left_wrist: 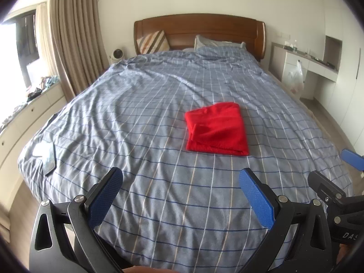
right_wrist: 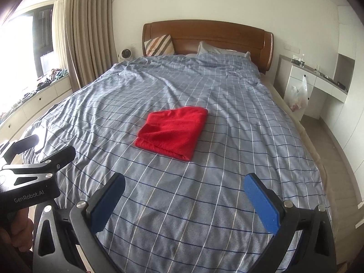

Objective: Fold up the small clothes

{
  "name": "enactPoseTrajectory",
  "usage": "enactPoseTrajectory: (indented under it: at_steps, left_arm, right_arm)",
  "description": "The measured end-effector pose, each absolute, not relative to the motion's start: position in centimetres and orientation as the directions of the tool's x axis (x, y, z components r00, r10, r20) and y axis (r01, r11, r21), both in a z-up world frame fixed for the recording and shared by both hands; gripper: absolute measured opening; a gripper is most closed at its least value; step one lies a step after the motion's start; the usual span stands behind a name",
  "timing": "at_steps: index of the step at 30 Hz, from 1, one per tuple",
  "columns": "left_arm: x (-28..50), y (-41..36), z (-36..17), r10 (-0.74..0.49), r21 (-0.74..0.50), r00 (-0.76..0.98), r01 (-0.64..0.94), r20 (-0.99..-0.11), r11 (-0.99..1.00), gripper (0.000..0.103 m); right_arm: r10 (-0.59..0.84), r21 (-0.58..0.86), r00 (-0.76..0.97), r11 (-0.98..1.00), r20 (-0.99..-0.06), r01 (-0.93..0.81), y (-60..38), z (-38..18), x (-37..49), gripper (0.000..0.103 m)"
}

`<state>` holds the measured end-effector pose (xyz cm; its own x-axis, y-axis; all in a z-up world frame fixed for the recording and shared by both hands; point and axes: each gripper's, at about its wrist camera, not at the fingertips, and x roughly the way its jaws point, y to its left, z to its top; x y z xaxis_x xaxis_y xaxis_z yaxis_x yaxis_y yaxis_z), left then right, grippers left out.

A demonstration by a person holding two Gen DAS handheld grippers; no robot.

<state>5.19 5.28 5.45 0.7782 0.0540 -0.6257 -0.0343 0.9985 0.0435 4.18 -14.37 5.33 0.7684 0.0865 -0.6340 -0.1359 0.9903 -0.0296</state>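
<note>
Your two grippers frame a bright red cloth [left_wrist: 216, 130] on a blue-grey checked duvet [left_wrist: 136, 113].

The duvet's grid runs in white and dark blue lines. Your left gripper [left_wrist: 180, 201] and right gripper [right_wrist: 184, 201] are black with blue textured pads [left_wrist: 256, 199]. Behind stand a reddish-brown wooden headboard [left_wrist: 204, 28], a cushion [left_wrist: 153, 42] striped cream, orange and brown, a grey pillow [left_wrist: 206, 42], beige curtains [left_wrist: 75, 34] and white walls.
</note>
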Motion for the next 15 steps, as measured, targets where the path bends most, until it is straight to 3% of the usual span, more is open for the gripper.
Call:
enactPoseTrajectory:
  at_steps: [15]
  left_arm:
    - [5.14,4.7,5.44,0.014,0.014,0.787,-0.006,-0.617,1.0,0.103]
  right_arm:
    - [0.086,-0.018,0.762,0.992,-0.641,-0.127,-14.96,4.88,4.3,0.102]
